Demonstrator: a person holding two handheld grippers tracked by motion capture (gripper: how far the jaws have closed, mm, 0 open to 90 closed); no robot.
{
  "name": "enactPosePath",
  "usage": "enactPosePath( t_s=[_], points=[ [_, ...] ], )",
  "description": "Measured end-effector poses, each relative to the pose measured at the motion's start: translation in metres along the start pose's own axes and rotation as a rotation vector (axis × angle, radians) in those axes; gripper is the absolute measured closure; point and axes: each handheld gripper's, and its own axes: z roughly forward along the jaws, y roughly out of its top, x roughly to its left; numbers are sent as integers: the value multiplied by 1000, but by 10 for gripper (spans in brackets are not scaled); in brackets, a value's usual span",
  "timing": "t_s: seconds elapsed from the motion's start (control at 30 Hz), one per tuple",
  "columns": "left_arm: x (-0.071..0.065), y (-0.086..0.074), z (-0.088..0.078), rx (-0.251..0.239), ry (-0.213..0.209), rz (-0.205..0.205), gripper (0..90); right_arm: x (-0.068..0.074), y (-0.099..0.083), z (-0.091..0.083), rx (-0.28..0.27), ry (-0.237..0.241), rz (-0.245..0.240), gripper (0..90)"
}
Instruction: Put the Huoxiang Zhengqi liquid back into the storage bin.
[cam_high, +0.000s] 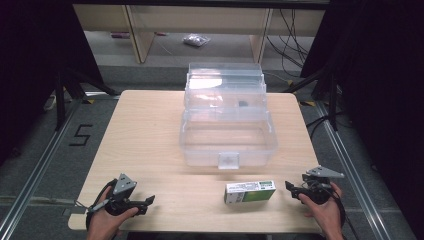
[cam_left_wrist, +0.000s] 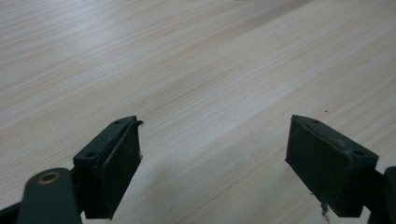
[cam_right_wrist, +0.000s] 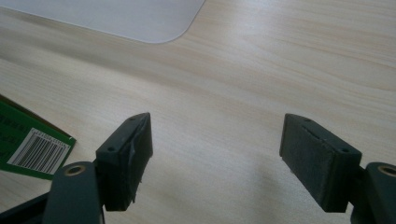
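Observation:
A green and white carton (cam_high: 249, 191) lies flat near the table's front edge, right of centre; its barcode corner (cam_right_wrist: 35, 151) appears at the left of the right gripper view. Behind it stands a clear plastic storage box (cam_high: 227, 137) with its lid raised. My right gripper (cam_high: 291, 187) rests on the table just right of the carton, open, with bare wood between its jaws (cam_right_wrist: 215, 149). My left gripper (cam_high: 149, 201) lies at the front left, also open over bare wood (cam_left_wrist: 212, 154). A hand holds each gripper.
The light wooden table (cam_high: 145, 135) has rounded corners. Dark curtains and stand legs flank it on both sides. Beyond the far edge are wooden furniture legs, cables and a small plastic bag (cam_high: 196, 40) on the floor.

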Motion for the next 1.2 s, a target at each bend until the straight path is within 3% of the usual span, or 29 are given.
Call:
enactPosePath(
  t_s=[0.03,0.07,0.1,0.2,0.23,0.27,0.3,0.37,0.4,0.5,0.53,0.7,0.73,0.77,0.83,0.87,0.9,0.93,0.97,1.0,1.03,1.07,1.1,1.17,1.2],
  points=[
    [0,0,0,0,0,0,172,0,0,0,0,0,0,266],
    [-2,0,2,-27,0,-29,172,-1,1,-1,-10,0,-6,266],
    [-2,0,2,-27,0,-29,173,-1,1,-1,-12,20,3,265],
    [-3,0,1,-21,-3,-37,174,0,4,-4,-6,14,-4,265],
    [-3,0,1,-23,0,-42,177,-1,6,-4,-21,3,-50,265],
    [-2,0,0,-7,2,-32,177,-1,6,-4,-21,3,-50,265],
    [-3,0,0,-6,4,-31,177,5,8,-7,-17,6,-8,265],
    [-3,0,0,-7,5,-33,177,3,11,-9,-7,-1,-65,267],
    [-2,0,-2,7,0,-8,177,4,13,-11,-27,9,-88,271],
    [-1,1,-3,14,-3,-5,177,6,17,-17,-10,14,-89,271],
    [-4,1,-1,-24,1,-42,177,8,21,-22,-19,19,-121,271],
    [-4,2,-1,-20,11,-35,177,17,31,-37,-11,30,-143,271],
    [-5,2,-2,-21,-1,-32,177,19,35,-42,-30,30,-198,271],
    [-5,2,-2,-21,-1,-32,177,19,35,-42,-30,30,-198,271],
    [-4,2,-2,-14,-9,-21,177,24,39,-47,-30,50,-202,271],
    [-3,3,-4,13,-5,8,177,27,41,-49,-20,55,-208,270],
    [-3,3,-3,12,-4,4,177,30,44,-52,-17,65,-215,269],
    [-2,3,-4,24,2,20,177,34,46,-54,3,81,-194,269],
    [-2,3,-4,15,7,21,177,35,47,-55,-2,86,-206,269],
    [-4,2,-1,-25,3,-26,177,37,52,-57,-4,116,-239,268],
    [-4,2,-1,-25,3,-26,177,37,52,-57,-4,116,-239,268],
    [-2,2,-3,7,8,8,177,41,53,-58,0,124,-224,267],
    [-1,2,-4,20,8,21,177,43,56,-59,0,134,-251,267],
    [-1,2,-3,15,10,19,177,49,60,-63,14,132,-264,254],
    [-4,2,-1,-17,18,-18,179,53,63,-66,28,146,-284,252]
  ],
)
